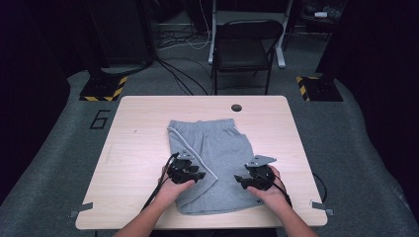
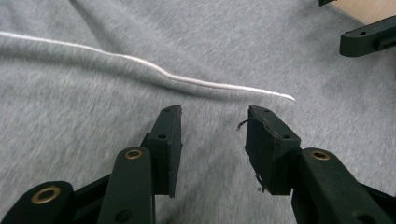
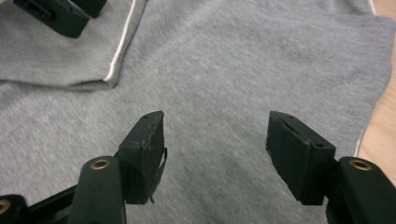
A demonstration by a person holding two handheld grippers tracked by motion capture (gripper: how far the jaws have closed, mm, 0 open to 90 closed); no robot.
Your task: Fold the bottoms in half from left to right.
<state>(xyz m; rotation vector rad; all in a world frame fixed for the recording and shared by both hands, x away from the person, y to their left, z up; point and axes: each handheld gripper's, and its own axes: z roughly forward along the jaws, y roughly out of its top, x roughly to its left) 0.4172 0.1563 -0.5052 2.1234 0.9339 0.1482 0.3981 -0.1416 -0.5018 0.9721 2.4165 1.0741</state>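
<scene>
High view: grey shorts (image 1: 212, 163) lie flat mid-desk (image 1: 133, 148), left leg folded over along the white side stripe (image 2: 154, 70). Left tongs (image 2: 215, 140) over that fold, jaws apart, nothing pinched. Right tongs (image 3: 217, 140) over the right leg, jaws wide, nothing held; cloth beneath both.

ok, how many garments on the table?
1: grey cotton shorts with white side piping, lying flat mid-table, folded along the left edge. Anything tucked under the fold would be hidden.
</scene>
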